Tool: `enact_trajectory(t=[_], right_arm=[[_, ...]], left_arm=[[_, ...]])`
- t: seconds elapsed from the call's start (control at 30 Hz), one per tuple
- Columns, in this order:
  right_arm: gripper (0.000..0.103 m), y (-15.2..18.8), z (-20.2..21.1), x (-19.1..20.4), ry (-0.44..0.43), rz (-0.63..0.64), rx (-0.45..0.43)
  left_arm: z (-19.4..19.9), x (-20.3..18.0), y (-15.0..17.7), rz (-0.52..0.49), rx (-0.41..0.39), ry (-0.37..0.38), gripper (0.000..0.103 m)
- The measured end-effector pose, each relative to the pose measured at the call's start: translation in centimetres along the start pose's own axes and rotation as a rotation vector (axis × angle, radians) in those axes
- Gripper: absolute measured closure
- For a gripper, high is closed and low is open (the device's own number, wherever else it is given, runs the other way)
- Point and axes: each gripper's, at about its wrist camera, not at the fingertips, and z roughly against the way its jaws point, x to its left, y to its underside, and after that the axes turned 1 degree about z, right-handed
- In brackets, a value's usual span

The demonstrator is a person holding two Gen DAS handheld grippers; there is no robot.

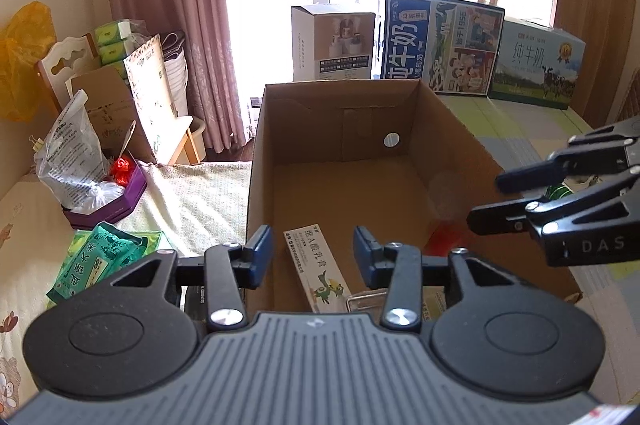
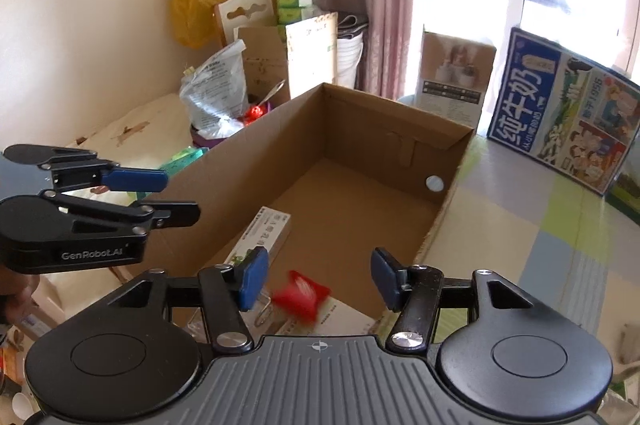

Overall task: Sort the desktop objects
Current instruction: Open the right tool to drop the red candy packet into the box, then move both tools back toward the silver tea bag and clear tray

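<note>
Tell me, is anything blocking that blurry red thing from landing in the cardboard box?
Nothing visible does. The red packet is already inside the open-topped cardboard box, below the right gripper, whose pads stand apart from it. Only box floor and flat items lie beneath.

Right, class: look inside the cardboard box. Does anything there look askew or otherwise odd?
Yes. The red packet is smeared by blur while all around it is sharp, so it seems to be falling below the open right hand-held gripper. The long white box lies slantwise to the cardboard box walls.
</note>
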Motion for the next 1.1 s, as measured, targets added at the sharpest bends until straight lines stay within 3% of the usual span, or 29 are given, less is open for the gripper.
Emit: enact_trajectory(t=[0.4,0.5,0.6,0.93,1.1], right_arm=[[0.046,1.3,3.3,-0.6,0.038,-0.027,0.012],[0.042,1.7,4.5,-0.6,0.050,-0.031,0.008],[0.036,2.4,5.8,-0.6,0.057,-0.045,0.000],[0.007,5.5,10.4,-1.7,0.089,-0.114,-0.016],[0.002,8.6,13.4,-3.1,0.120,-0.162,-0.005]], left_arm=[[2.0,-1.4,1.1,0.008,0.007,0.017,0.057],[2.9,-2.1,1.4,0.015,0.001,0.029,0.049],[3.9,-2.9,1.5,0.009,0.001,0.030,0.048],[7.2,-6.6,2.0,-0.031,-0.003,0.077,0.025],[8.9,-9.0,2.2,-0.061,-0.017,0.104,0.017]])
